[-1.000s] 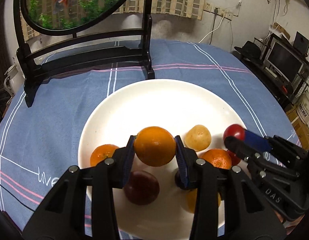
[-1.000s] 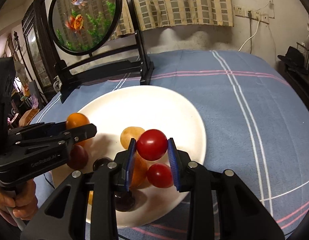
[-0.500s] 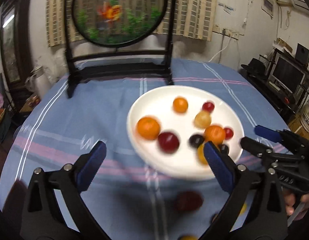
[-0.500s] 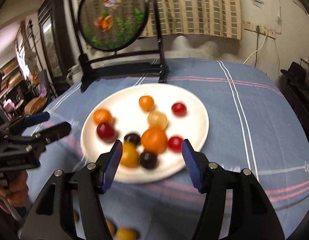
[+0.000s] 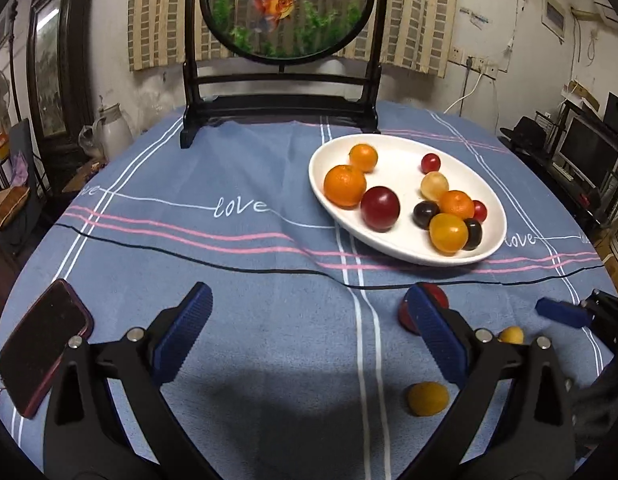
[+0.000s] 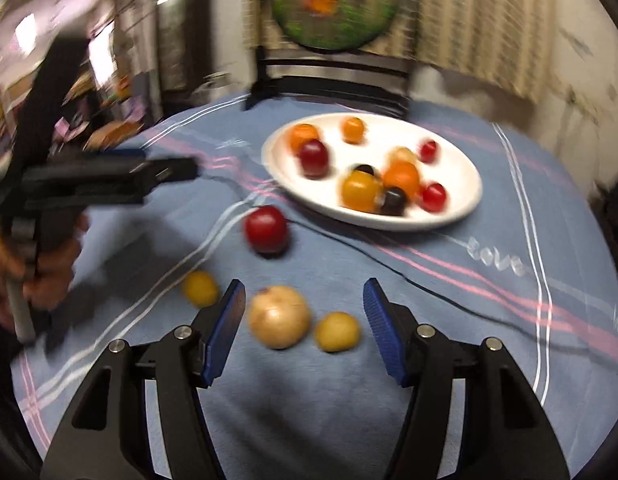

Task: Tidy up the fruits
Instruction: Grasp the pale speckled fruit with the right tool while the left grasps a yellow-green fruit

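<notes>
A white plate holds several fruits: oranges, red and dark plums, small tomatoes. On the cloth near me lie a red plum, a pale onion-like fruit, and small yellow fruits. My left gripper is open and empty, low over the cloth. My right gripper is open and empty, its pads on either side of the pale fruit and one yellow fruit. The right view is blurred.
A framed round goldfish screen stands at the table's far edge. A phone lies at the front left. A black cable crosses the blue striped tablecloth in front of the plate. Shelves and monitors stand to the right.
Both grippers let go of their fruit on the plate, opened and pulled back toward the near side of the table. The loose fruits on the cloth came into view.
</notes>
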